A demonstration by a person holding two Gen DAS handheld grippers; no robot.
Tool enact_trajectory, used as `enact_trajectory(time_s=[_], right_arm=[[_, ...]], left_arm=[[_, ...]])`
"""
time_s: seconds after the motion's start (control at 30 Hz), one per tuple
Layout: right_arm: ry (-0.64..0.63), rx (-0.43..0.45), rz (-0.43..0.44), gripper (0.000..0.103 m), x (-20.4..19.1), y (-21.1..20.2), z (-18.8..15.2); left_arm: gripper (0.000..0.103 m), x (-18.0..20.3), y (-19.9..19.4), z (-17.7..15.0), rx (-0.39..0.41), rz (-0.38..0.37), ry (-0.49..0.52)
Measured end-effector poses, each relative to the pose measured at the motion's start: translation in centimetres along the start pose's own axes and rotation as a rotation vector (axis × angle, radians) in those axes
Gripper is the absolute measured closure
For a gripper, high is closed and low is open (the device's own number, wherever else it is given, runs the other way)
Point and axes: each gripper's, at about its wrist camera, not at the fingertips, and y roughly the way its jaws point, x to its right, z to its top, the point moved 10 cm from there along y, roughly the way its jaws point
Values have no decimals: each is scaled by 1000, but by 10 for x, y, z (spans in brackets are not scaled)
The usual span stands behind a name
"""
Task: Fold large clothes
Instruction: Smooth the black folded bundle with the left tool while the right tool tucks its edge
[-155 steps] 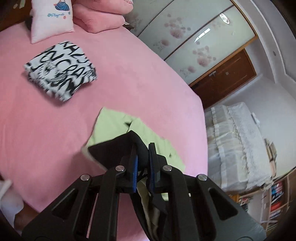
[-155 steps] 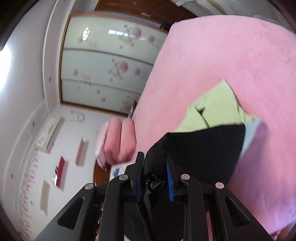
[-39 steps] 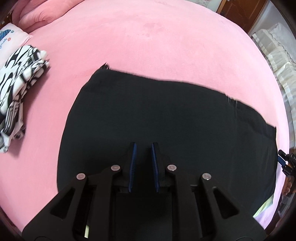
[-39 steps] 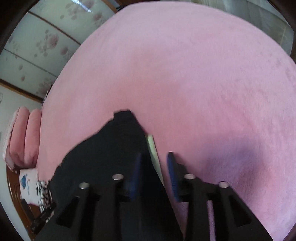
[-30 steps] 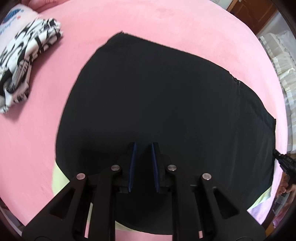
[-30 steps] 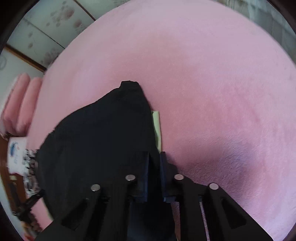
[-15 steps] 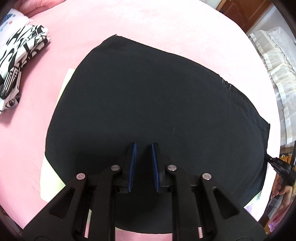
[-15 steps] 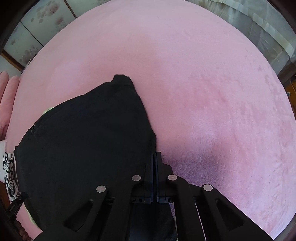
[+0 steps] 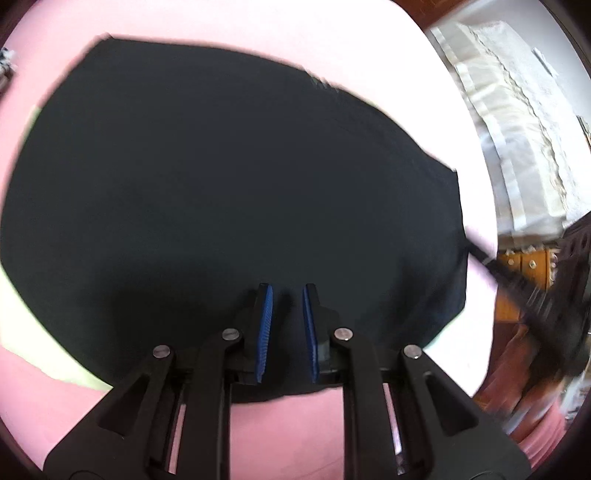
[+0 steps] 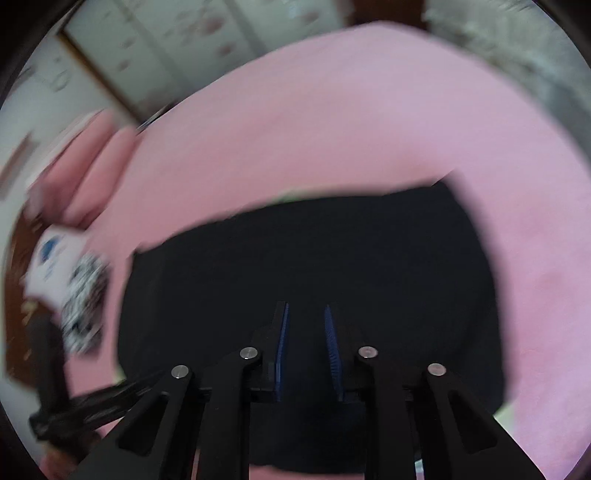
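A large black garment [image 9: 229, 177] lies spread flat on the pink bed [image 9: 258, 22]; it also shows in the right wrist view [image 10: 303, 258]. A pale green garment [image 9: 22, 332] peeks out from under its left and near edges. My left gripper [image 9: 287, 302] hovers over the garment's near edge, jaws slightly apart and empty. My right gripper [image 10: 306, 325] is over the near part of the black garment, jaws apart and empty. The right gripper also shows blurred at the right in the left wrist view [image 9: 524, 288].
A folded black-and-white patterned garment [image 10: 83, 302] and a white pillow [image 10: 51, 258] lie at the left of the bed. Pink pillows [image 10: 88, 158] sit at the head. A white lace-covered piece of furniture [image 9: 517, 129] stands beyond the bed's right edge.
My right gripper has opened, let go of the black garment and swung round to face across it. My left gripper has drawn back slightly. The garment now lies flat.
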Motion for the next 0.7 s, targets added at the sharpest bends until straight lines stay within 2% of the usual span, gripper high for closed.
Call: enact_trajectory(time_s=[0.07, 0.13, 0.2, 0.27, 0.33, 0.37, 0.43, 0.47, 0.53, 0.6, 0.63, 0.67, 0.7], right_arm=[[-41, -93, 20, 95, -15, 26, -36], [-25, -158, 5, 96, -15, 46, -67], [31, -177, -15, 97, 4, 54, -78], [54, -146, -45, 97, 24, 43, -79], [64, -104, -132, 97, 61, 24, -72], [77, -83, -167, 97, 80, 13, -70], [128, -50, -290, 97, 133, -13, -67], [149, -44, -341, 99, 154, -24, -68], [251, -29, -360, 103, 194, -49, -71], [337, 10, -333, 103, 209, -69, -73], [353, 18, -407, 103, 217, -80, -76], [350, 15, -542, 103, 230, -93, -81], [352, 16, -574, 103, 230, -96, -86]], left_arm=[[89, 0, 12, -10, -30, 29, 25], [89, -7, 22, -15, -52, 73, 64], [89, -12, 23, -14, -59, 55, 78], [89, -27, 23, -17, -56, 41, 65], [89, -47, 14, -11, -39, 63, 47], [89, -57, 8, -6, -27, 92, 35], [89, -98, -6, -2, -3, 208, -8], [89, -113, -10, -3, 2, 223, -43], [89, -138, -19, -6, 13, 213, -136], [89, -163, -29, -12, 33, 256, -205], [89, -183, -37, -18, 49, 328, -225], [89, -194, -42, -22, 58, 366, -234], [89, -202, -46, -25, 65, 373, -244]])
